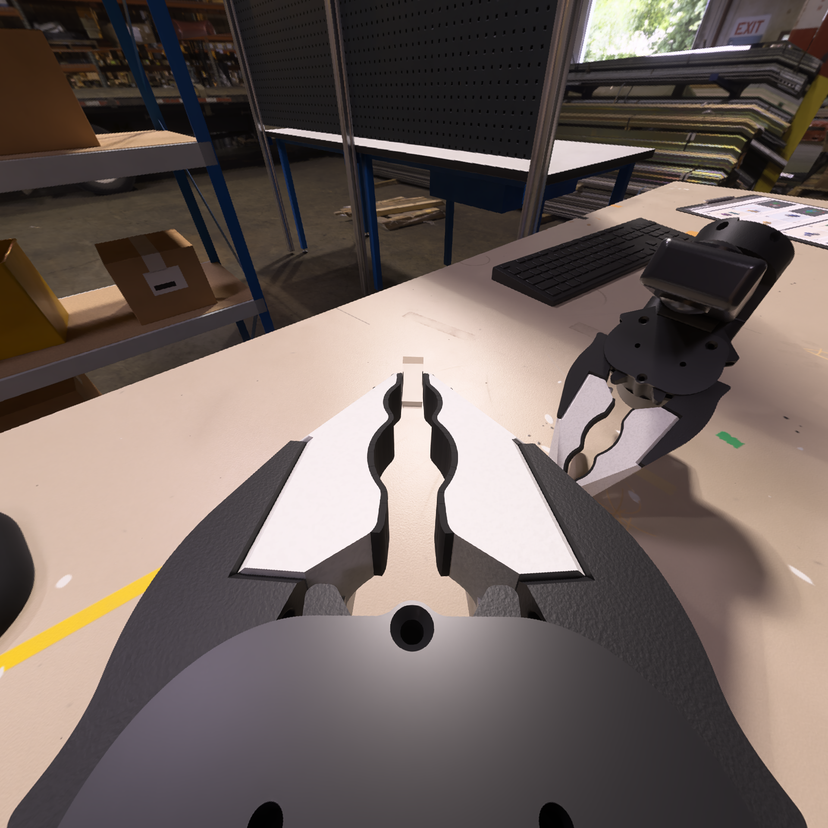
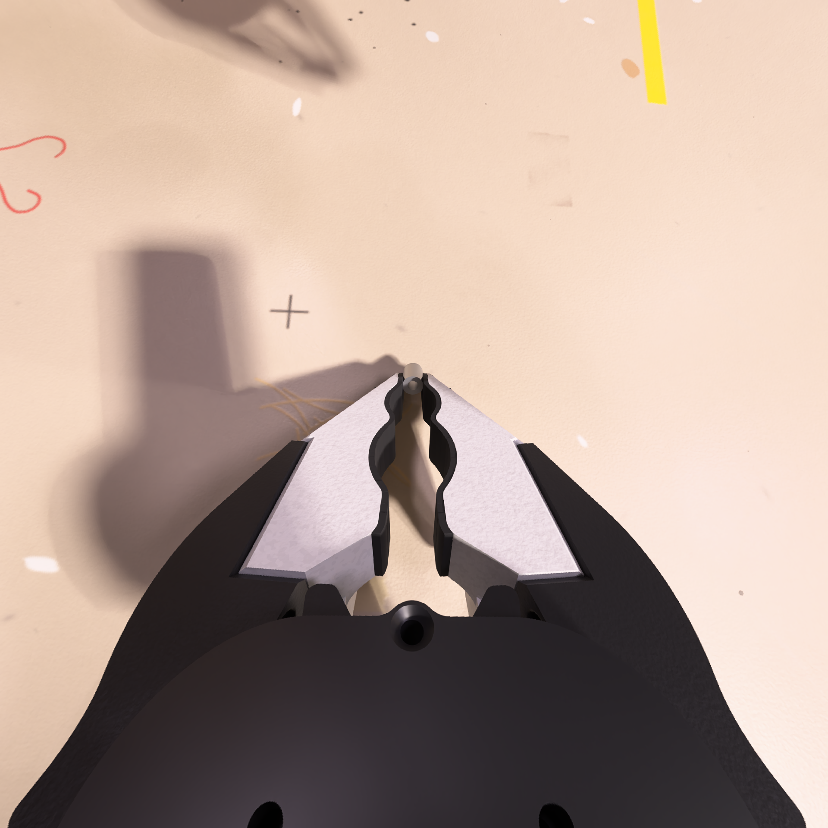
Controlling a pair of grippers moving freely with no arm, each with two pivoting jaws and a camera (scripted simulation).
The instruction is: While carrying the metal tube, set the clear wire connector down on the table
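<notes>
Left wrist view: left gripper [image 1: 412,389] nearly closed, pinching clear wire connector [image 1: 412,381] at the tips, long axis pointing forward, low over the table [image 1: 179,470]. Right gripper [image 2: 412,385] pinches metal tube [image 2: 412,378] end-on, near right.

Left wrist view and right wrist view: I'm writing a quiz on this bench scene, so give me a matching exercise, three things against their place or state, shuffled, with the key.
Things:
1. clear wire connector
2. metal tube
3. keyboard

Place or state:
A. lies flat on the table, nothing gripping it
B. pinched at the tips of the right hand-held gripper
C. held upright at the tips of the left hand-held gripper

Pairs: 1-C, 2-B, 3-A
</notes>
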